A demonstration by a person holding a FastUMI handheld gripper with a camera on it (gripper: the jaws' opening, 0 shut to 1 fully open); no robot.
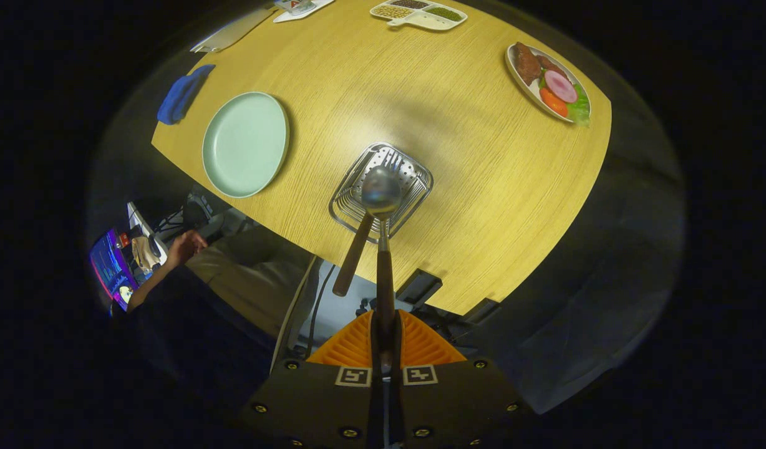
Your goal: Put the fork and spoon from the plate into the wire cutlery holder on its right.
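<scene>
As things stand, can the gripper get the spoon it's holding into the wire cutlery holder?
Probably yes. The gripper is shut on the spoon, whose bowl hangs directly over the wire cutlery holder. The fork already leans inside, to one side, leaving room.

Dim fisheye view, glare on table [458, 187], blurred dark edges.

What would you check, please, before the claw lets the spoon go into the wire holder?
1. Claw shut on the spoon's handle: ok.
2. Spoon bowl above the wire cutlery holder: ok.
3. Spoon bowl already down inside the holder: cannot tell.
4. Fork already in the holder, tines in, handle leaning out beside the spoon: ok.
5. Spoon clear of the fork: cannot tell; they look close.
6. Green plate emptied of cutlery: ok.
</scene>
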